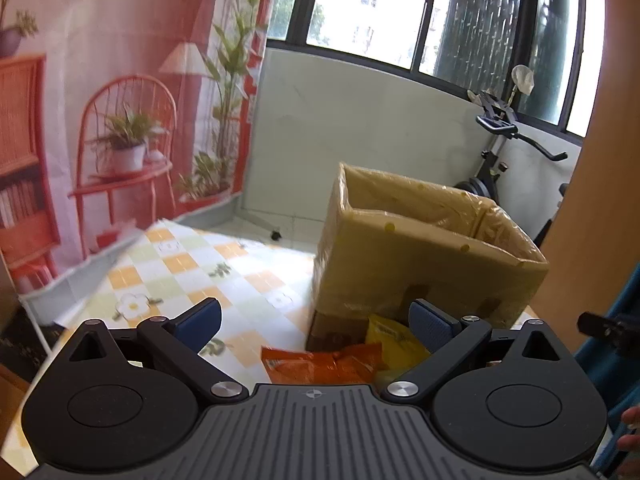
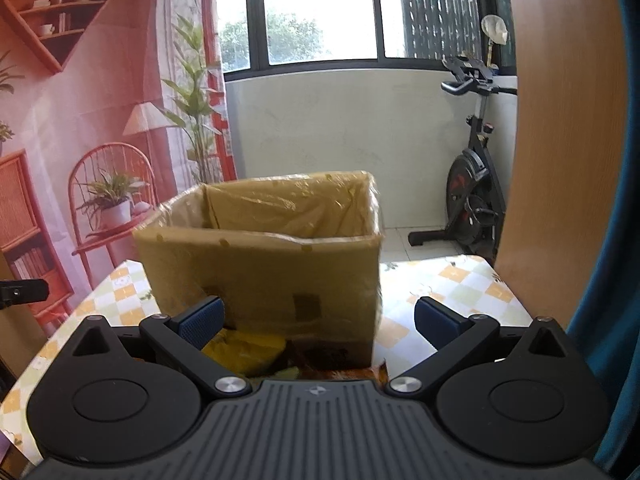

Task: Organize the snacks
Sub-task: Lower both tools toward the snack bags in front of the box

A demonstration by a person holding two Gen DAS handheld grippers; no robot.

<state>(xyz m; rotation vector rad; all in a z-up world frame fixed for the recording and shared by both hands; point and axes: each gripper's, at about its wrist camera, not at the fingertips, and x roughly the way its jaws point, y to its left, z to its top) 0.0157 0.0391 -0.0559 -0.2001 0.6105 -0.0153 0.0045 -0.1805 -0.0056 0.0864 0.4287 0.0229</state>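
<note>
An open cardboard box (image 1: 424, 256) lined with clear plastic stands on the checkered tablecloth (image 1: 172, 276); it also shows in the right wrist view (image 2: 272, 276). An orange snack packet (image 1: 324, 364) and a yellow snack packet (image 1: 390, 334) lie in front of the box. My left gripper (image 1: 316, 320) is open and empty above them. My right gripper (image 2: 318, 322) is open and empty, facing the box's near wall. A yellow packet (image 2: 244, 350) and a dark packet (image 2: 332, 360) lie below it, partly hidden.
A printed backdrop (image 1: 100, 120) hangs at the left table edge. An exercise bike (image 2: 472, 184) stands on the floor behind the table. A wooden panel (image 2: 560, 140) and a blue curtain (image 2: 624, 240) are on the right.
</note>
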